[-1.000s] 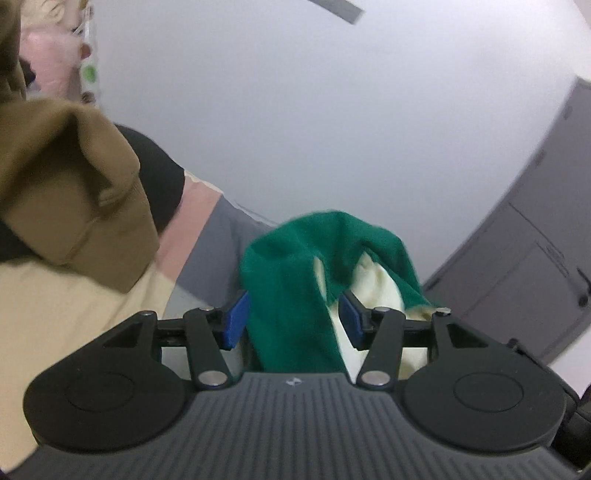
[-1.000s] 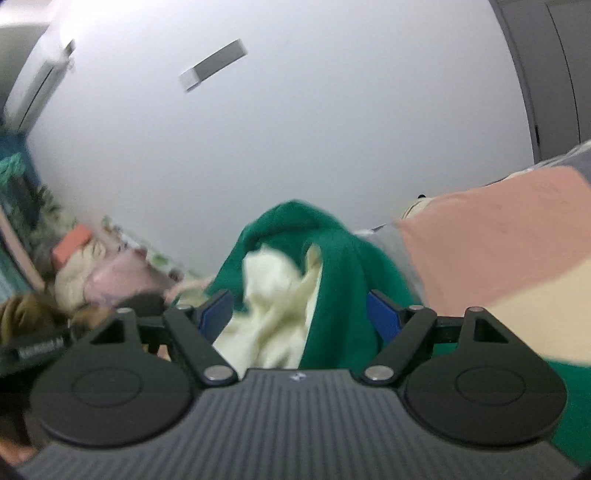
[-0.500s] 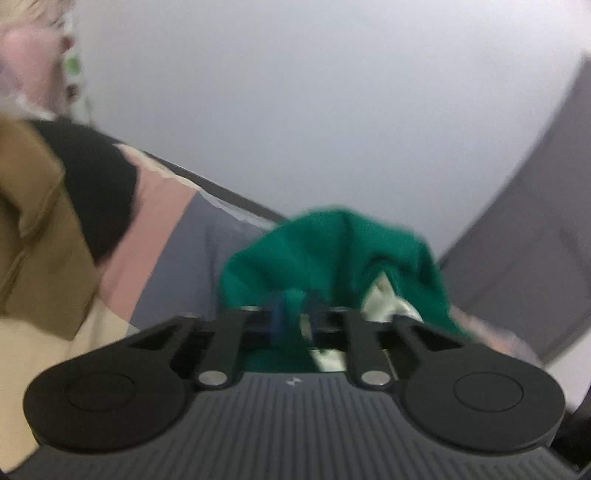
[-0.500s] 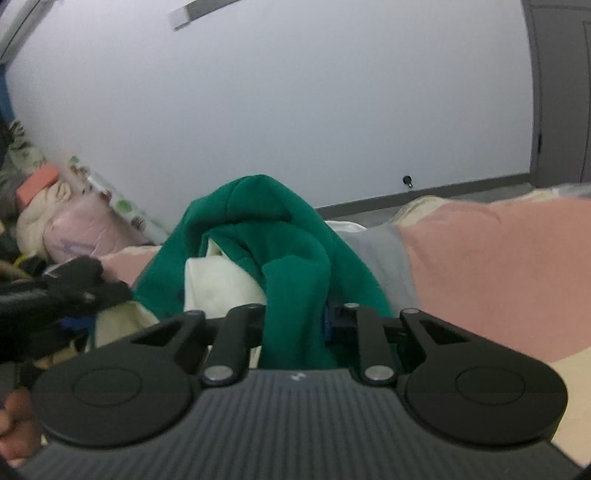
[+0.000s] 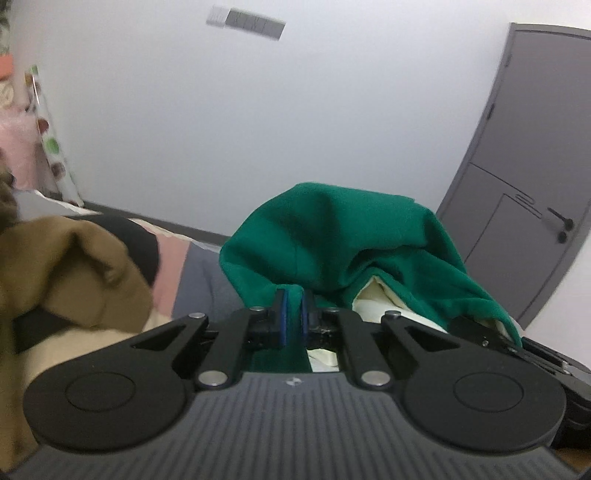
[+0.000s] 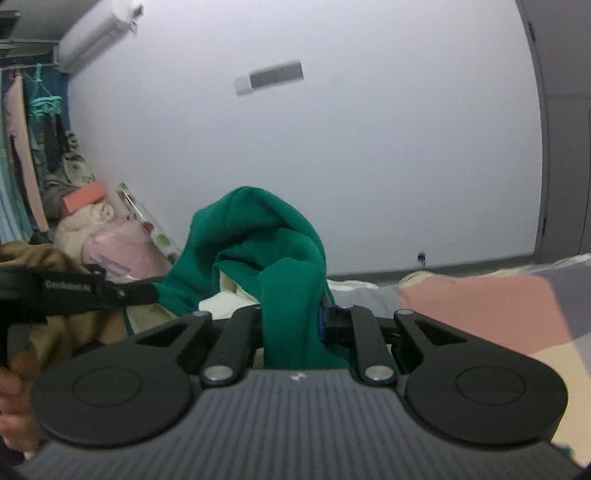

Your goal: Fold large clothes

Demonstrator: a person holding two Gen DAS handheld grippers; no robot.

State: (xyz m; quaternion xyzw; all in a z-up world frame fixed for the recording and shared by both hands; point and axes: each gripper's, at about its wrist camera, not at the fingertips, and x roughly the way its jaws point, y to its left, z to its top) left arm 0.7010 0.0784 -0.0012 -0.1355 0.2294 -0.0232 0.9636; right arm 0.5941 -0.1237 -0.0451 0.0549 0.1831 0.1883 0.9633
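Behind, a white wall (image 5: 258, 129) and grey door (image 5: 517, 184) are seen; the green garment (image 5: 332, 236) is clamped by left gripper (image 5: 291, 317) and right gripper (image 6: 291, 325) over a patchwork bedspread (image 6: 480, 314).

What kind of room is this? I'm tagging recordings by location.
Probably a bedroom: a patchwork bedspread under the green garment, a grey door, and clothes hanging beneath a wall air conditioner.
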